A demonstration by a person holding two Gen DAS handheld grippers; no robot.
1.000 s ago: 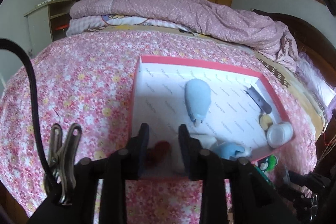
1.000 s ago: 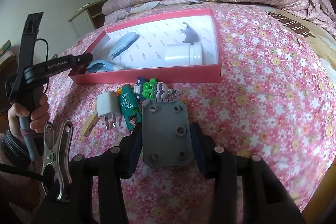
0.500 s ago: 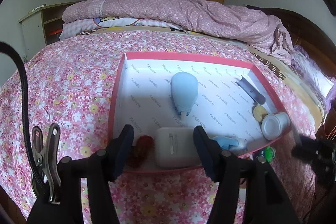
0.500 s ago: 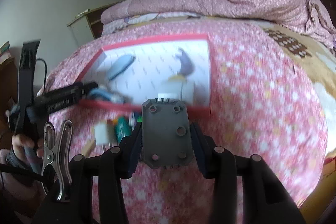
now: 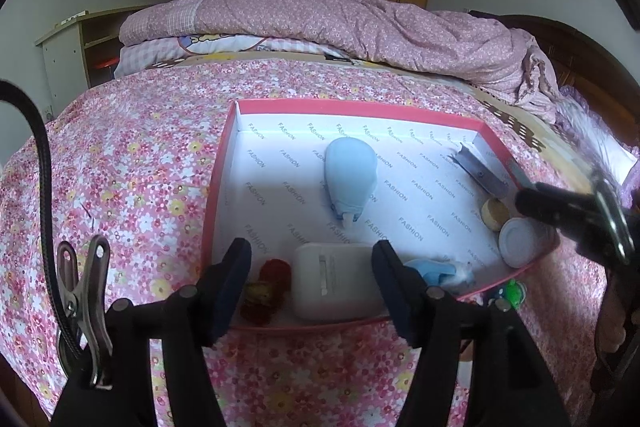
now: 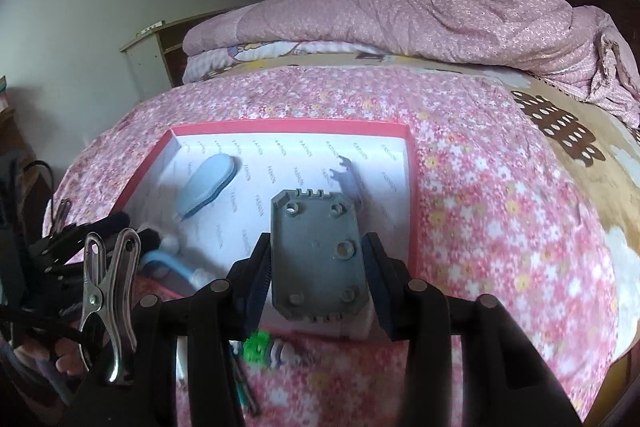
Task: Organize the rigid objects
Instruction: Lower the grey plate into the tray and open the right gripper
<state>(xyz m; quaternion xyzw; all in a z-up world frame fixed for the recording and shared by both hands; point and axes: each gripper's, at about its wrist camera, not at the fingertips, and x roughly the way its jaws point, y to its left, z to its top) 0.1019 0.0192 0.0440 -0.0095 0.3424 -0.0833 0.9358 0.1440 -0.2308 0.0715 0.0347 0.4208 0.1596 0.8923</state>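
A red box [image 5: 224, 163] with a white inside lies on the flowered bedspread. My left gripper [image 5: 312, 255] hangs over its near edge with its jaws opening. A white case [image 5: 334, 283] lies on the box floor between them, clear of both pads. Next to the case is a red fuzzy toy [image 5: 269, 281]. My right gripper [image 6: 316, 247] is shut on a grey plate [image 6: 316, 227] with holes, held above the near right corner of the box [image 6: 288, 125]. It also shows blurred at the right as the right gripper [image 5: 568, 219].
In the box lie a light blue teardrop-shaped item [image 5: 352, 179], a grey metal piece [image 5: 478, 171], a white jar [image 5: 520, 241], a small round tan piece [image 5: 494, 213] and a blue-handled thing [image 5: 436, 271]. A green toy [image 6: 258, 347] lies outside the near wall. A folded quilt [image 5: 340, 19] is beyond.
The left jaws have spread and let go of the white case, which now rests in the box. The right gripper has carried the grey plate from the bedspread to over the box.
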